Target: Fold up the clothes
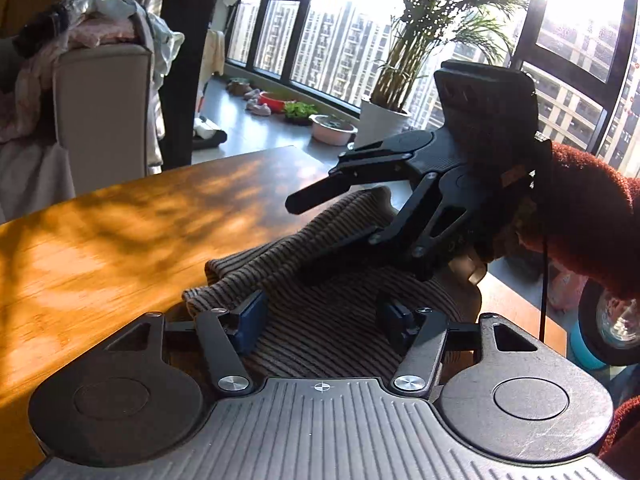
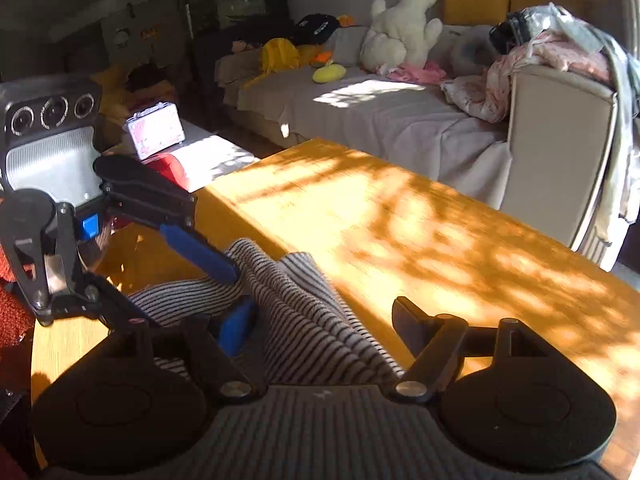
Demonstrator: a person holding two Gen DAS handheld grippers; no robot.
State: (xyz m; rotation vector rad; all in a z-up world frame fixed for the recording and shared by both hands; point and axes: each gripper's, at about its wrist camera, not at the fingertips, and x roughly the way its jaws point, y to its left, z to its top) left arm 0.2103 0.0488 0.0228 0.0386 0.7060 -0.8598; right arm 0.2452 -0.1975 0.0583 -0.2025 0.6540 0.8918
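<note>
Striped garment [image 1: 320, 280] bunched on table [image 1: 100, 240], near its edge. Left tool [image 1: 324, 316] released, straddling cloth. Right tool [image 2: 320, 320] released above folds. Judgement: pinch single layer, keep edges aligned.

A sunlit living room is being seen from a wooden worktop [image 1: 120, 232].

Dappled leaf shadows are being cast across the worktop by strong daylight that is coming through tall dark-framed windows [image 1: 320, 40], beyond which high-rise blocks are being shown. A potted palm [image 1: 424, 52] and basins of greens [image 1: 300, 110] are being lit on the grey floor. A sofa [image 2: 380, 120] is being occupied by a white plush toy [image 2: 404, 28] and yellow cushions [image 2: 476, 2], and its armrest [image 2: 560, 152] is being covered by heaped laundry [image 2: 560, 48].
</note>
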